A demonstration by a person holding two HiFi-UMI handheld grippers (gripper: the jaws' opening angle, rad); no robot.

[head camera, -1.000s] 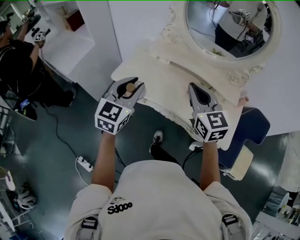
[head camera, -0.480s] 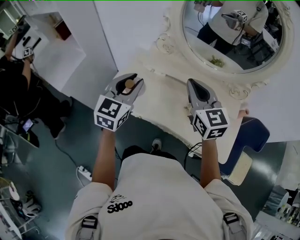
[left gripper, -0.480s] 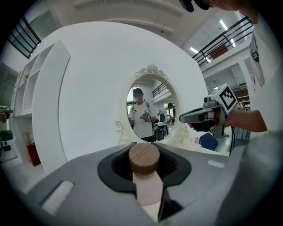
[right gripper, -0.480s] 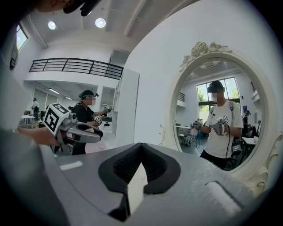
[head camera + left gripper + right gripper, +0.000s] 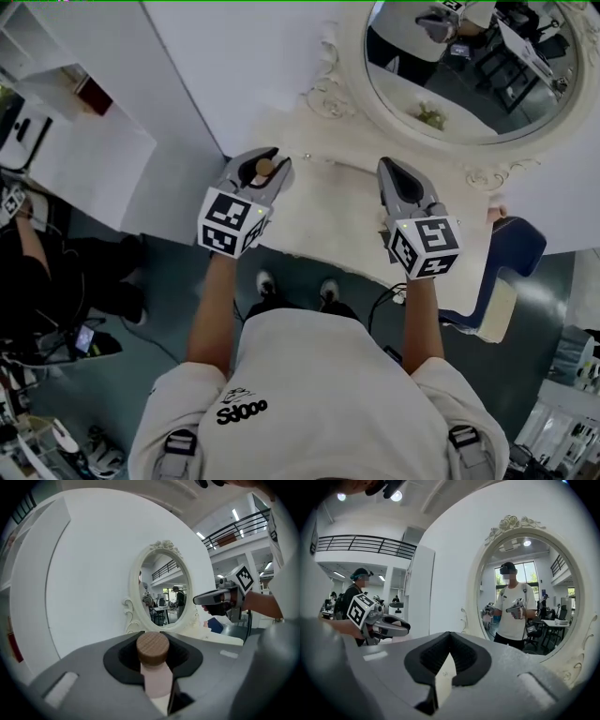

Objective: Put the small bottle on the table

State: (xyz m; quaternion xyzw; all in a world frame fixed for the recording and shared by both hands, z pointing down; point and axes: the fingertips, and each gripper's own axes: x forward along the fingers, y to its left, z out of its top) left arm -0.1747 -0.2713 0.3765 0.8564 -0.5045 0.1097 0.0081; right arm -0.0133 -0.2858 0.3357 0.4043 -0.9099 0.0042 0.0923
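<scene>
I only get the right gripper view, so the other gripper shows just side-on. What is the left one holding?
Observer: The left gripper is shut on the small bottle, pale pink, with its wooden cap up.
Operator: Is it over the table?
Observer: In the head view its jaw tips sit above the left end of the white table.
Operator: And mine?
Observer: From above, your right gripper hovers over the table's right half, in front of the oval mirror.
</scene>
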